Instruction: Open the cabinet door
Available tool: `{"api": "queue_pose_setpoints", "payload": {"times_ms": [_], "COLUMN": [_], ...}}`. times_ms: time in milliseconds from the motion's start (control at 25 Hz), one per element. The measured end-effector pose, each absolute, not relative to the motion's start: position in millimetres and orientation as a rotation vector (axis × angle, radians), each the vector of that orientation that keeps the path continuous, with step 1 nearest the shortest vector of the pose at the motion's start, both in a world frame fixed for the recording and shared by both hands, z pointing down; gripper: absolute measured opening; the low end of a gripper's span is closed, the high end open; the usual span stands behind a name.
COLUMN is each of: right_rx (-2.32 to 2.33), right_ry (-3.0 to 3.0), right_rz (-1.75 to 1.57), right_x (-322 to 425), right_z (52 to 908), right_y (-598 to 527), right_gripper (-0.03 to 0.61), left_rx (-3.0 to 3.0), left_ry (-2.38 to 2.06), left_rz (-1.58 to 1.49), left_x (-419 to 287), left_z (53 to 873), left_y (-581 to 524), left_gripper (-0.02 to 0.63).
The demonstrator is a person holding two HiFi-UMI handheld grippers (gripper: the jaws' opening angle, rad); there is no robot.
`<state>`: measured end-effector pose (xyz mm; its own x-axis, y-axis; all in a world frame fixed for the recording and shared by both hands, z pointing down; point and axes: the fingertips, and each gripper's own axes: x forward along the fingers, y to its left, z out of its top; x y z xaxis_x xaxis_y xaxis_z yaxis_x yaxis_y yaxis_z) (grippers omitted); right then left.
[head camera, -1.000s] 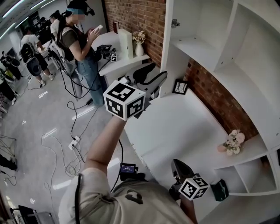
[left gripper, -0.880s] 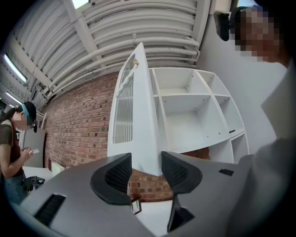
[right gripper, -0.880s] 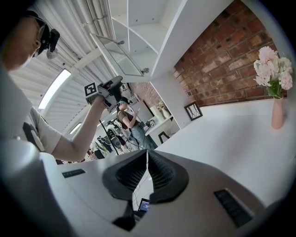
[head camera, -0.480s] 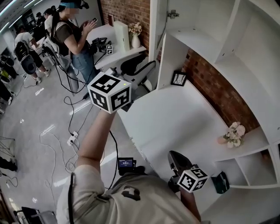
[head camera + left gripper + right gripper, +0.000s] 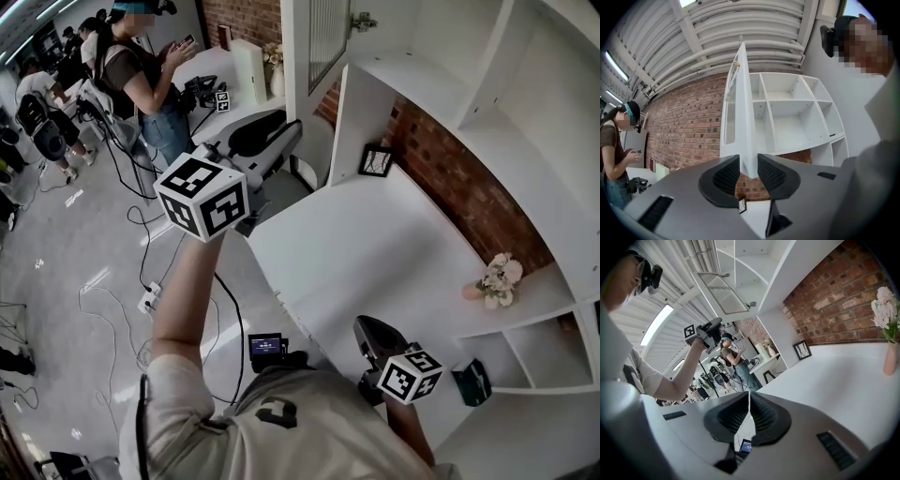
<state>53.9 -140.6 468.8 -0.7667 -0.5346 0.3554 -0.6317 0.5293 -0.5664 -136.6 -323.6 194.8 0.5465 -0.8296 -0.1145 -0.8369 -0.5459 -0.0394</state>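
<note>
My left tongs [image 5: 749,164] are up high and closing on the door [image 5: 742,117]. The door's bottom corner sits right between the pads, and I see no gap on either side. The door stands swung out from the cabinet [image 5: 787,117], edge-on to me, so the white boxes inside show.

My right tongs [image 5: 749,397] are low over the worktop [image 5: 375,244]. Their jaws are almost together, with nothing between them.

On the worktop a small vase [image 5: 472,319] holds pale flowers [image 5: 499,281]. A little frame [image 5: 377,161] stands at the far end by the brick wall. A dark green thing [image 5: 472,382] sits by the low cubbies [image 5: 530,370]. I can't tell if it is inside one.
</note>
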Motion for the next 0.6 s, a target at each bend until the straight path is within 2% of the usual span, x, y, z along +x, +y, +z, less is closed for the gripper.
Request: {"api": "queue_pose_setpoints", "payload": {"times_ms": [280, 600], "right_rx": [1.017, 1.006], "right_ry": [-2.609, -2.591], "right_rz": [1.049, 1.027], "right_x": [53, 46], "right_z": [469, 469], "right_y": [-147, -152], "right_gripper": [0.032, 0.032], "left_rx": [-2.665, -2.654], "left_ry": [1.465, 1.486], "left_rz": [0.158, 0.168], "left_x": [-156, -178], "left_z": [193, 193], "left_y": [-324, -328], "left_gripper": [0.091, 0.083]}}
